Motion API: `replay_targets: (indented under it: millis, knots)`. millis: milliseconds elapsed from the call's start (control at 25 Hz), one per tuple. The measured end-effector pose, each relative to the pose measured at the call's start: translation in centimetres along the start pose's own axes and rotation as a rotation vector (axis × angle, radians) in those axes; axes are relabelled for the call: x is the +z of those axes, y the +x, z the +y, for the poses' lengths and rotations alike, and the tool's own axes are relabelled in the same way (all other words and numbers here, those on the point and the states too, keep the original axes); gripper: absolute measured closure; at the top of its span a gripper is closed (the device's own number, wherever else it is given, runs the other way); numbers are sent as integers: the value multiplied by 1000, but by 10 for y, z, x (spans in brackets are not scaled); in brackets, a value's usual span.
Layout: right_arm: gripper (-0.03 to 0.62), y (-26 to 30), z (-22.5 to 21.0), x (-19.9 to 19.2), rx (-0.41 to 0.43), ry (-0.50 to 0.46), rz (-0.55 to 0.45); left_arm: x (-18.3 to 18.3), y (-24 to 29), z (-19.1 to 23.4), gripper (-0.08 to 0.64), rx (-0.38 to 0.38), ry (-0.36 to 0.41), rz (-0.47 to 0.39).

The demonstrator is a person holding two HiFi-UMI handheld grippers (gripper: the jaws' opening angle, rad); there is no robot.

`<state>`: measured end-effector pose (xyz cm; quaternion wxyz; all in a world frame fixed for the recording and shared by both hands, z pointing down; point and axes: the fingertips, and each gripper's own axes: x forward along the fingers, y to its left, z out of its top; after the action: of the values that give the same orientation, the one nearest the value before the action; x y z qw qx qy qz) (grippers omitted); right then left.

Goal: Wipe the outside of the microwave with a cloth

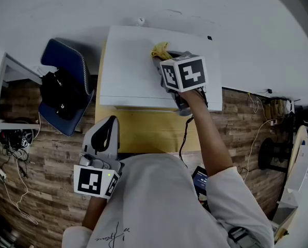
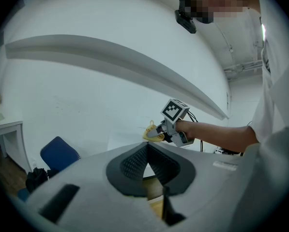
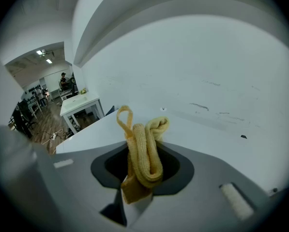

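The white microwave (image 1: 133,66) stands on a yellow table (image 1: 143,130) against the white wall. My right gripper (image 1: 161,61) is over the microwave's top, shut on a folded yellow cloth (image 1: 160,49) (image 3: 144,153) that sticks out past its jaws toward the white top (image 3: 197,134). From the left gripper view the cloth (image 2: 153,132) and the right gripper (image 2: 159,129) show above the microwave. My left gripper (image 1: 108,128) is held back at the table's near left edge, jaws closed together with nothing between them (image 2: 147,156).
A blue chair (image 1: 66,87) with a black bag (image 1: 61,94) stands left of the microwave. A white desk (image 1: 4,87) is at the far left. Cables (image 1: 14,185) lie on the wooden floor. More gear (image 1: 293,154) sits at the right.
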<state>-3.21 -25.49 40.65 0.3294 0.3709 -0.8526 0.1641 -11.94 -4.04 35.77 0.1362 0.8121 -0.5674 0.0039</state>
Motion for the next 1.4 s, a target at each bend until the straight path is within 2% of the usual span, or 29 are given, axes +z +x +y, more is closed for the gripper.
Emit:
replay_targets:
  millis: [360,1040,1280,1400]
  knots:
    - [476,19,34,14,55,-12,-9,-11,0,-11,568,-35,15,30]
    - [476,56,113,44,184,-70,-9,-12,-9,5,569,3,5,43]
    - [474,67,143,55,258,-86,-23,-12,-9,12,569,12,5,50]
    - [474,60,164,61,377,-62,-65,-12,-9,11,569,6,28,63]
